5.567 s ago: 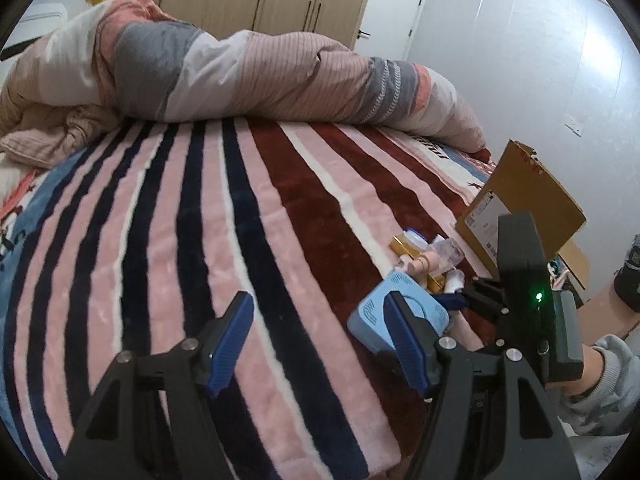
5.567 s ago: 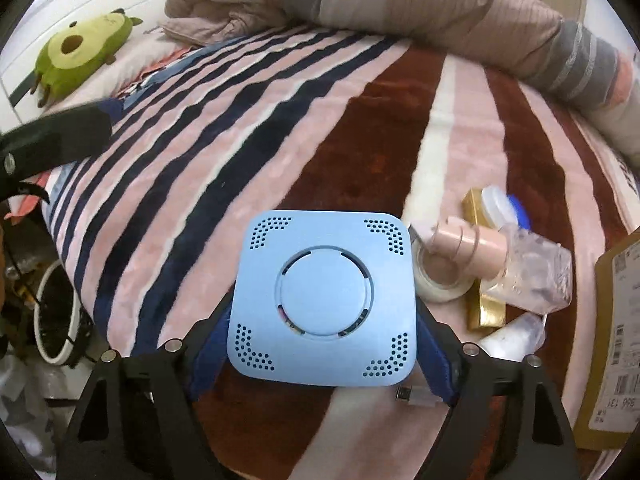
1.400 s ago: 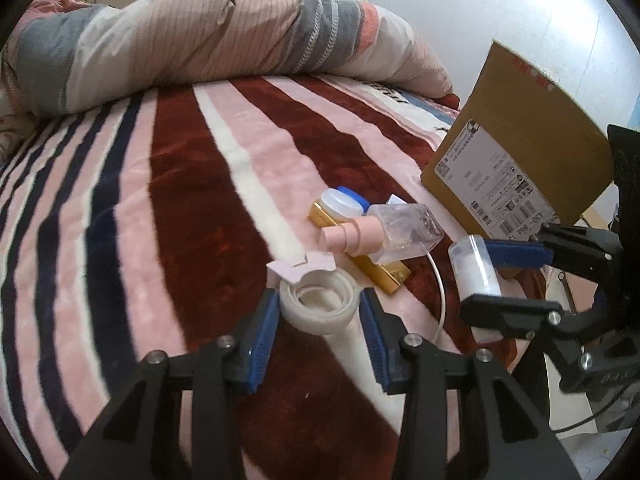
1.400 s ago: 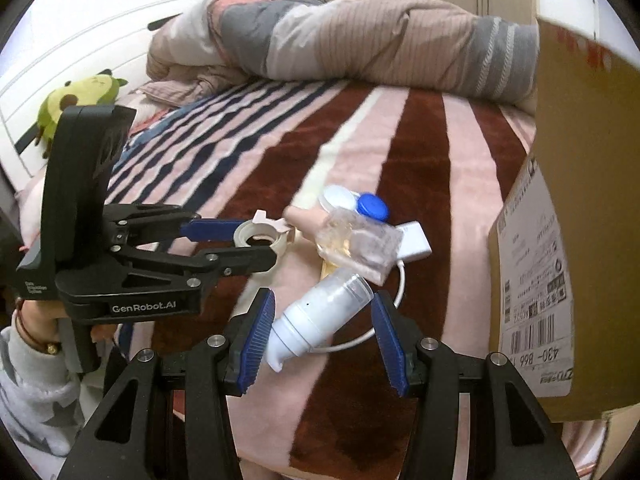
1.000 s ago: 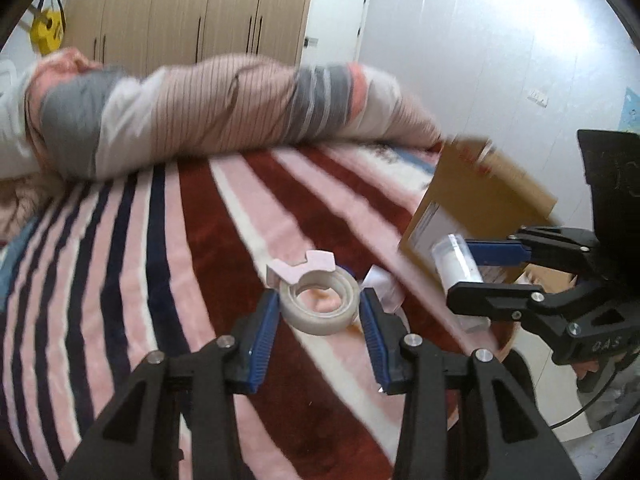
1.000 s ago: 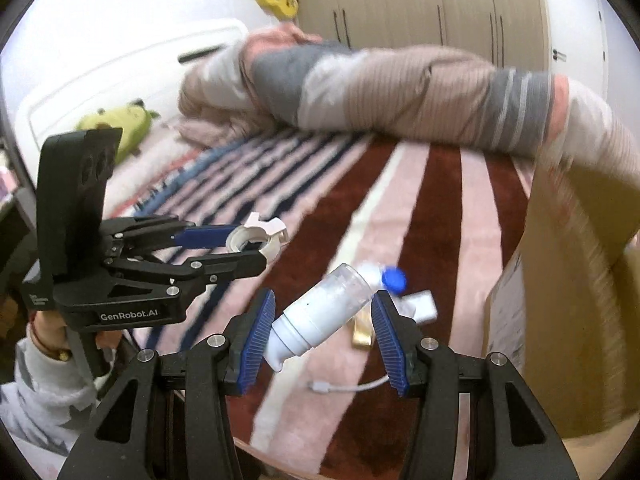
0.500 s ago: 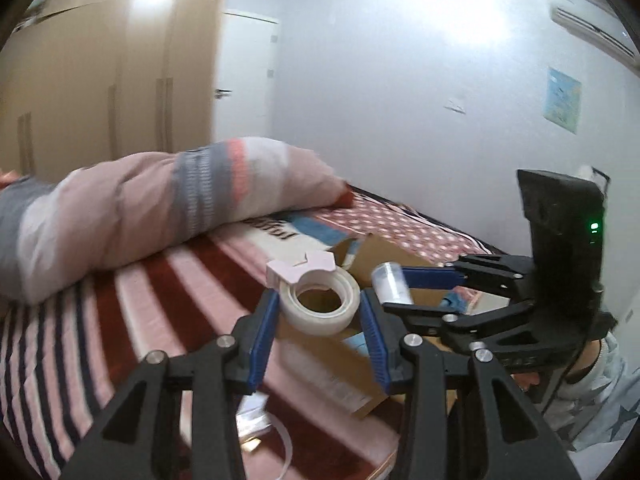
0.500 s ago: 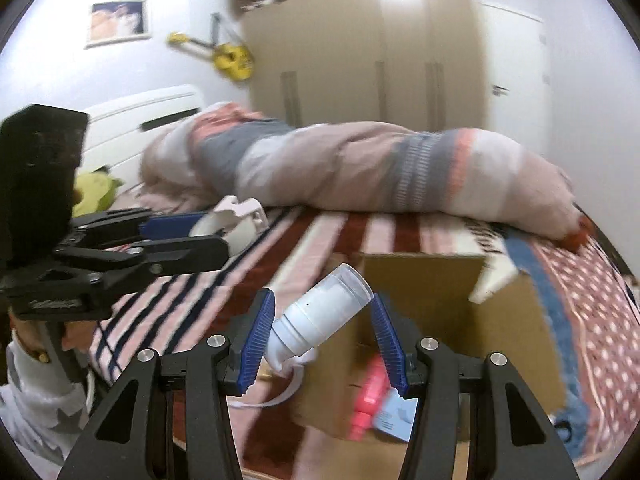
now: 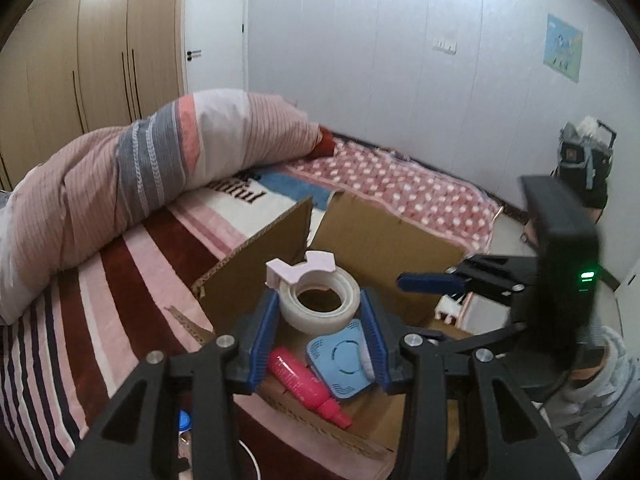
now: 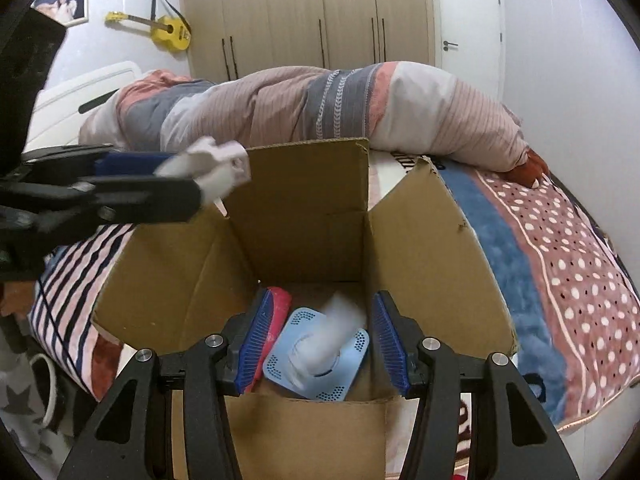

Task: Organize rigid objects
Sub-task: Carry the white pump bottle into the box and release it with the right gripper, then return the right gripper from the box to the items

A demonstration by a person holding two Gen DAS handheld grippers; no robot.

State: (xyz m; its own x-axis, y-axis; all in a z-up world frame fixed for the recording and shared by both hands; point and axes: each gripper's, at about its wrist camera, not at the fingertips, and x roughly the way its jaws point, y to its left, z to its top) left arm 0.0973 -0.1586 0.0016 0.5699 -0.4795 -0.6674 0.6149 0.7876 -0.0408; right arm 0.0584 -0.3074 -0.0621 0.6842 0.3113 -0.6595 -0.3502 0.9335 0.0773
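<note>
- Left wrist view: left gripper (image 9: 318, 330) has its jaws clenched on a translucent roll of clear tape with a pale pink plastic dispenser clip (image 9: 318, 300), held above the open brown cardboard box (image 9: 384, 240) that sits on the striped bed (image 9: 132, 264).
- Right wrist view: right gripper (image 10: 320, 344) hangs over the same box, jaws spread apart with nothing between the pads.
- Blurred white cylindrical bottle (image 10: 334, 332) shows between and below those jaws, apparently dropping into the box; too smeared to tell whether it has landed.
- Already in the box: light blue square plastic device with perforated corners (image 9: 338, 364) and a pink plastic bottle (image 9: 306, 388) just beside it.
- Judged progress: well along. Two items boxed, a third going in, the tape roll over the opening and not yet released.
- Left to do, as far as visible: a blue-capped item (image 9: 184, 420) and a white cable (image 9: 250, 458) lie on the bed at the frame's lower edge, outside the box. Anything more is out of view.
- Next move likely calls for lowering the tape past the upright flap before letting go.
</note>
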